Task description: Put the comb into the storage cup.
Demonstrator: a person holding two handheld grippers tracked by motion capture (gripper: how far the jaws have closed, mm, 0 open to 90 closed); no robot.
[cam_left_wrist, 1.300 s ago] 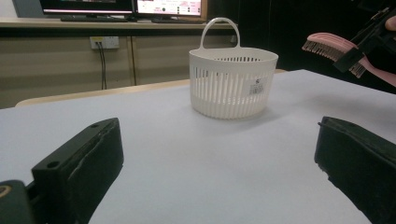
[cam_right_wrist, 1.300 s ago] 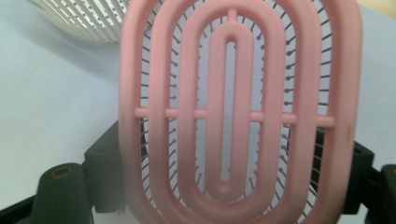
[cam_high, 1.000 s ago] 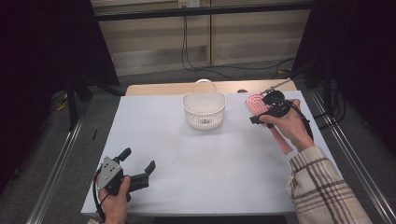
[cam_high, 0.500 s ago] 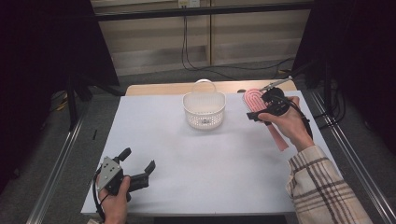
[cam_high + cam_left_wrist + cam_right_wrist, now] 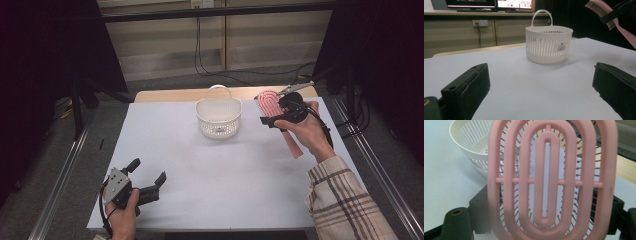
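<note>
One white bench [image 5: 225,175], dim room | hairbrush [image 5: 274,106] head toward far edge, handle apparently nearward | right gripper [image 5: 274,119] pinching it | left gripper [image 5: 147,172] spread.

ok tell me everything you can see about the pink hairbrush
The pink hairbrush looks like plastic: an oval vented head of nested loops joined by a crossbar, thin ball-tipped bristles, and a flat handle. The right gripper clamps its head and holds it off the table, right of the white basket, handle slanting down past the hand.
</note>
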